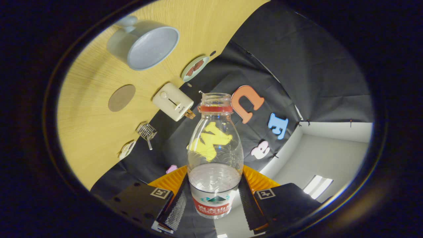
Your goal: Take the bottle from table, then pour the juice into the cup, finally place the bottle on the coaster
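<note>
Your clear plastic bottle (214, 155) with red neck ring, uncapped, clamped between your gripper (214, 198) fingers, grey ceramic cup (145, 44) at eleven o'clock beyond it on the wooden tabletop (89, 132), round brown coaster (121, 98) nearer, cream toaster (173, 101) beside it

We see the gripper (214, 198) clamping the uncapped bottle (214, 155) on both sides; beyond the bottle's mouth lie the toaster (173, 101), coaster (121, 98) and cup (145, 43).

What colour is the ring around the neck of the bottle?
Red. The ring sits just below the open mouth of the bottle, which the gripper holds; clearest in the gripper view.
</note>
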The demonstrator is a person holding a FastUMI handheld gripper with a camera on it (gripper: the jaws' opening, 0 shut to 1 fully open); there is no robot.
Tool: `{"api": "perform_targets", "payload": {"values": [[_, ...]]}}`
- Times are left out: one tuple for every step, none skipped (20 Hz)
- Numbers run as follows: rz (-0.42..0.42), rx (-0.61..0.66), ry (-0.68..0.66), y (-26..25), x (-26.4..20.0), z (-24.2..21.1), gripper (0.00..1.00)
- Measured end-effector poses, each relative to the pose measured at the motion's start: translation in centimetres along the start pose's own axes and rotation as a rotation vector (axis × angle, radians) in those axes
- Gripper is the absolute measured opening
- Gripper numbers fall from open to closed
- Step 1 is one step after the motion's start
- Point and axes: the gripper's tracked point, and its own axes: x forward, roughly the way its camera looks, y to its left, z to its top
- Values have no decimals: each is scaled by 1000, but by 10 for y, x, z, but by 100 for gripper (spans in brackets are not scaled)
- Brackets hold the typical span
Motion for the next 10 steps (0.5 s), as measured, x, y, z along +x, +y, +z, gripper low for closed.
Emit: {"api": "perform_targets", "payload": {"values": [[-7, -8, -1, -4, 0, 0, 79], [-10, -13, -2, -7, 1, 0, 79], [-16, -19, -2, -10, 1, 0, 79], [-18, -22, -9, -12, -1, 1, 79], [-23, -23, -13, -16, -1, 2, 79], [-24, -19, -17, -18, -2, 4, 79], [-24, -20, -18, -18, -2, 4, 79], [-26, -24, -17, -19, -1, 4, 79], [-30, -24, -19, -19, -1, 5, 79], [-31, -19, -18, -19, -1, 6, 79]]}}
